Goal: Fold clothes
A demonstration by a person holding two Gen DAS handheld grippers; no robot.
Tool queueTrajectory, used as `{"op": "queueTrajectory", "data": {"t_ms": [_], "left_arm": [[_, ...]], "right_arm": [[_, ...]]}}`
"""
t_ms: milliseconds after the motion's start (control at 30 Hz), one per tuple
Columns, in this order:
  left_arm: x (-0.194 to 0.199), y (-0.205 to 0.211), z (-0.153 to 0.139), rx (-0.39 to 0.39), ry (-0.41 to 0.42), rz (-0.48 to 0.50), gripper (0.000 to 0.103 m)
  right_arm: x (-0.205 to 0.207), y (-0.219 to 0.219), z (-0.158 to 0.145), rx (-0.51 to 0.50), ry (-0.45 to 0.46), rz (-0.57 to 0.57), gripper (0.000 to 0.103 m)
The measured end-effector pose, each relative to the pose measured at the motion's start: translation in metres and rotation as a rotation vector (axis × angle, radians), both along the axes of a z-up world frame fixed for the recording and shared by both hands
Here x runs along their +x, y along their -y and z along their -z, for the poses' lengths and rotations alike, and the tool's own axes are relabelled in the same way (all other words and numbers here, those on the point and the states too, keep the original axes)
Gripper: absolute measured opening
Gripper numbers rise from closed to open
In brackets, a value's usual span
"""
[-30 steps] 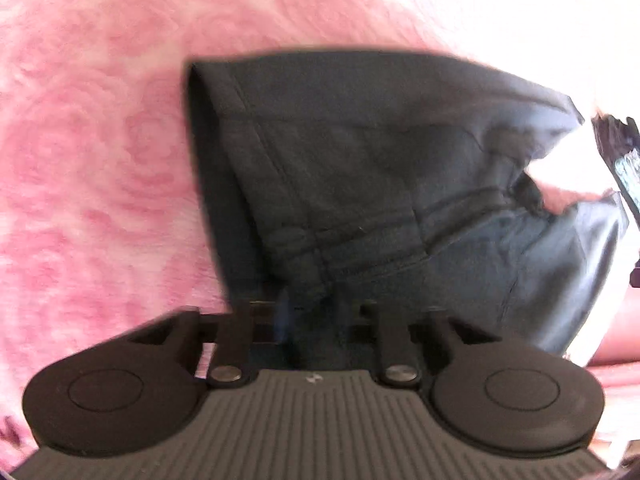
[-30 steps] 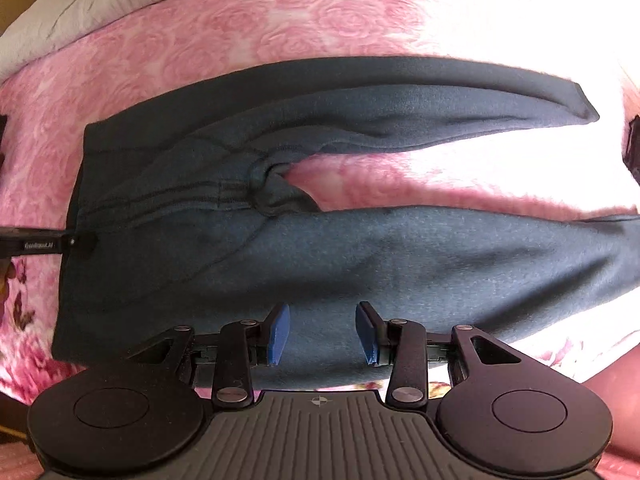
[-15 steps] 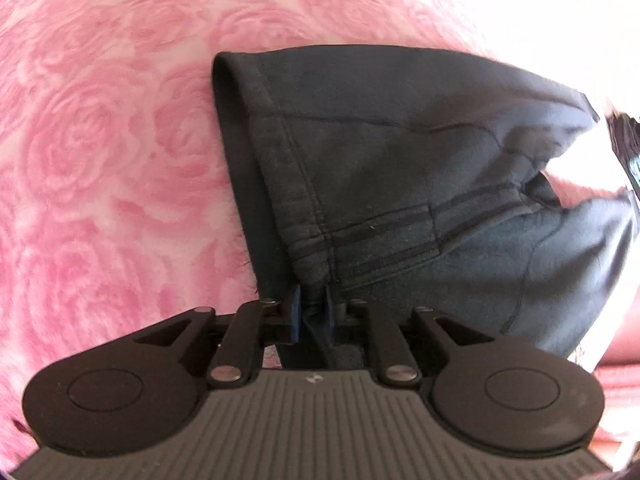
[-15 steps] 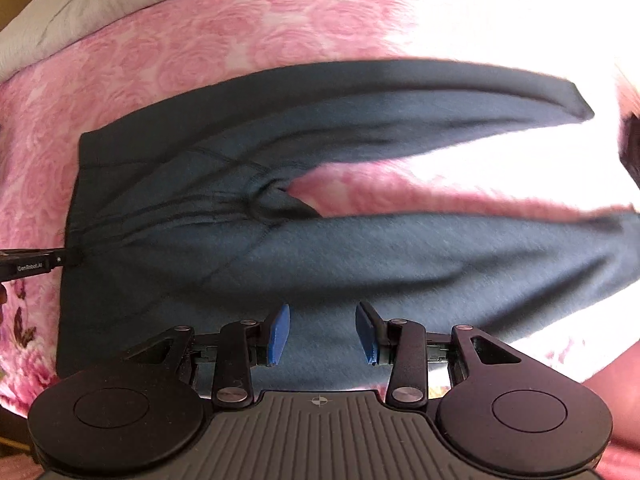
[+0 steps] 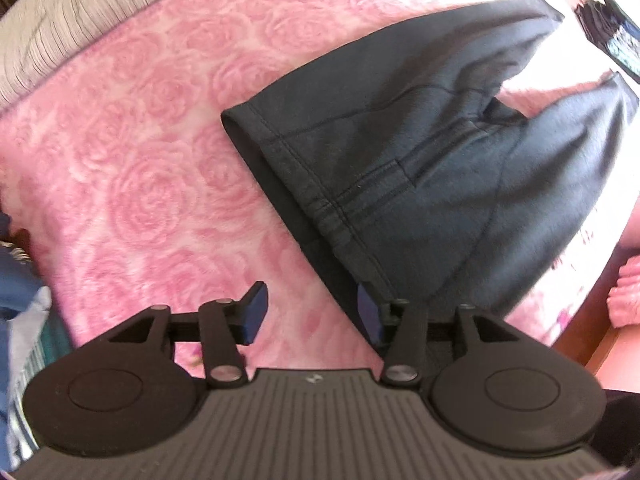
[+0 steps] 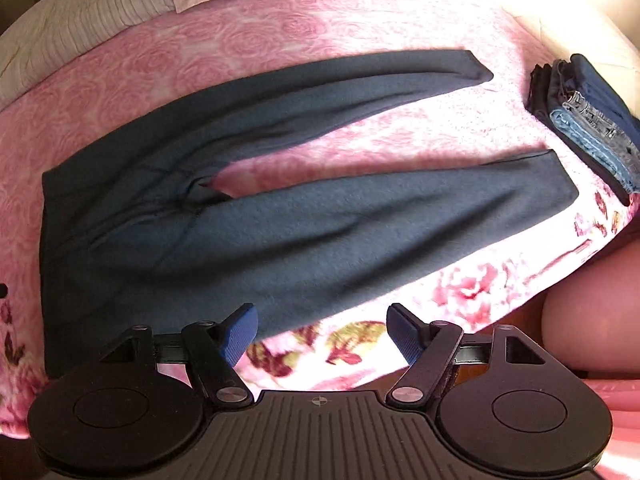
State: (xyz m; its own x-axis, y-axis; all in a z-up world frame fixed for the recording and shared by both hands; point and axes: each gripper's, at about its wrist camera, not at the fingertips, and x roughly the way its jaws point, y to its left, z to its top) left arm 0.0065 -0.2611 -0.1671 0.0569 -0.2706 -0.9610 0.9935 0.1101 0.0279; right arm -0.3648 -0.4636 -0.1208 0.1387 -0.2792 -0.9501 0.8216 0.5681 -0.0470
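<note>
One pair of dark trousers [image 6: 248, 208] lies on my bed [image 6: 280, 32]; both my left hand-held gripper [image 5: 310, 314] and right hand-held gripper [image 6: 320, 336] gape wide, holding nothing.

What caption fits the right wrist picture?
Open right claw hovers by dark pants spread on a pink blanket.

The dark sweatpants [image 6: 248, 216] are soft matt fleece-like cloth with stitched seams along the waistband [image 5: 304, 184]. Under them, the pink rose-patterned blanket [image 5: 140, 160] looks plush and fuzzy. The striped bedding [image 6: 80, 20] beyond it is smooth thin cloth. The folded jeans [image 6: 588, 128] are coarse denim. Both the left gripper [image 5: 312, 312] and the right gripper [image 6: 322, 336] are matt black plastic with ribbed housings, shiny metal pivot pins and finely textured blue pads [image 6: 240, 334].
</note>
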Motion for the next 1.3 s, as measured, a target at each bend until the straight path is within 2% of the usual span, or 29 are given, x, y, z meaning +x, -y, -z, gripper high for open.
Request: {"op": "queueTrajectory", "data": {"t_ms": [133,300,567,667,833,1300], "left_arm": [[-0.027,-0.01,-0.021,-0.006,0.05,0.034,0.051],[-0.07,-0.025,-0.042,-0.015,0.09,0.117,0.065],[-0.118,-0.035,-0.064,-0.042,0.101,0.196,0.067],[-0.125,-0.033,-0.067,-0.051,0.1,0.225,0.073],[-0.131,-0.03,-0.069,-0.055,0.11,0.241,0.074],[-0.134,-0.052,-0.046,-0.019,0.109,0.205,0.076]], "right_arm": [[-0.014,0.001,-0.006,0.021,0.013,-0.031,0.074],[-0.028,-0.005,-0.016,0.014,0.015,-0.081,0.074],[-0.046,-0.018,-0.03,-0.028,0.041,-0.127,0.074],[-0.052,-0.02,-0.031,-0.022,0.06,-0.124,0.074],[-0.059,-0.025,-0.031,-0.011,0.069,-0.114,0.074],[-0.071,-0.027,-0.007,0.032,-0.001,-0.159,0.074]]}}
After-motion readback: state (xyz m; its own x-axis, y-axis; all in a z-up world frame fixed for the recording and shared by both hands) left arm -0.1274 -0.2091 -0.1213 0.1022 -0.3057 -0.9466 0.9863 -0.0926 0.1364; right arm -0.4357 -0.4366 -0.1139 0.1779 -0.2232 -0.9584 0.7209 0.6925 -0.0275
